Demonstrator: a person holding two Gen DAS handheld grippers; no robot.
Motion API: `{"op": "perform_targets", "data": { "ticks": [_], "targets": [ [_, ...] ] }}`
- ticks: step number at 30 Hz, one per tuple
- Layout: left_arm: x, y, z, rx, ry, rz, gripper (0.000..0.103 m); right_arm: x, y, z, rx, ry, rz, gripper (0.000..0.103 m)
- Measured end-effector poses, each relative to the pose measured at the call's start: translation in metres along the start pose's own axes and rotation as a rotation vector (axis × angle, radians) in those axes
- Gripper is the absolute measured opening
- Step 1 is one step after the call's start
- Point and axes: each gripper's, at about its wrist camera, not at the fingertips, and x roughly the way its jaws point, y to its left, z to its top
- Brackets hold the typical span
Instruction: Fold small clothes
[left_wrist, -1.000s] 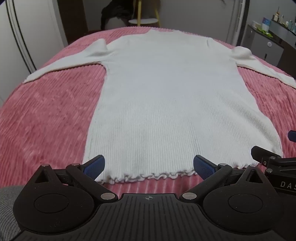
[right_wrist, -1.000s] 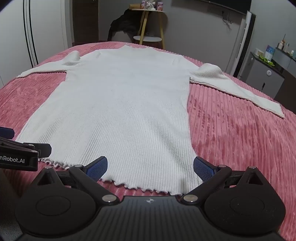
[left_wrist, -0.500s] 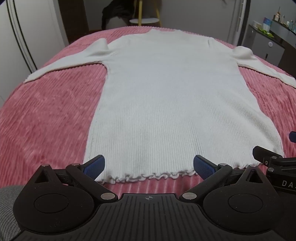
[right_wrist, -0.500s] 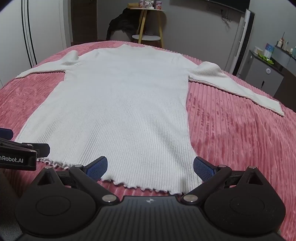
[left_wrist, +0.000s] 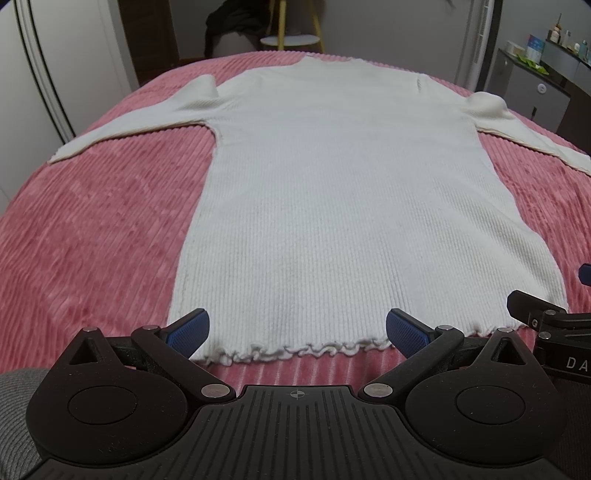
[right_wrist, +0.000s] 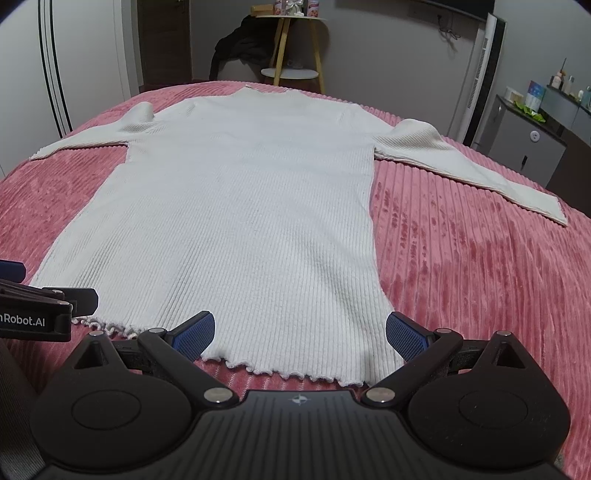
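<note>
Landmark: the white ribbed sweater (left_wrist: 343, 206) lies flat and spread out on the pink ribbed bedspread (left_wrist: 92, 236), neck away from the cameras, ruffled hem (left_wrist: 295, 349) nearest them.
Left sleeve (left_wrist: 133, 129): stretched out sideways from the sweater's left shoulder, flat on the bedspread.
Left gripper (left_wrist: 295, 328): just short of the sweater's hem, toward its left corner; jaws spread wide with nothing between them, the 2 blue pads (left_wrist: 186, 328) over the hem's edge.
Right gripper (right_wrist: 300, 330): at the hem toward the sweater's right corner; jaws likewise spread wide and holding nothing, the right pad (right_wrist: 404, 332) at the sweater's side seam.
Right sleeve (right_wrist: 472, 166): angled out from the sweater's right shoulder, its cuff lying on the bedspread.
Beyond the sweater's neck: a small round table with yellow legs (right_wrist: 291, 70), dark clothing (right_wrist: 236, 48) heaped beside it.
Right of the sweater: a grey cabinet (right_wrist: 524, 147) off the bed.
</note>
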Motion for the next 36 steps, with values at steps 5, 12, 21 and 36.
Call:
{"op": "perform_targets", "data": {
  "ticks": [5, 12, 21, 36],
  "targets": [
    [0.0001, -0.0005, -0.0004, 0.005, 0.003, 0.006, 0.103, 0.0001, -0.0023, -0.0003, 0.008, -0.002, 0.002, 0.099],
    [0.0000, -0.0031, 0.0001, 0.008, 0.008, 0.012, 0.103, -0.0005, -0.0025, 0.0012, 0.022, 0.003, 0.002, 0.099],
    [-0.0001, -0.0029, 0.0000, 0.008, 0.008, 0.011, 0.103, -0.0004, -0.0023, 0.0013, 0.025, 0.005, -0.004, 0.099],
    [-0.0001, -0.0030, 0.0001, 0.008, 0.009, 0.012, 0.103, -0.0003, -0.0034, 0.0008, 0.031, 0.003, -0.001, 0.099]
  ]
}}
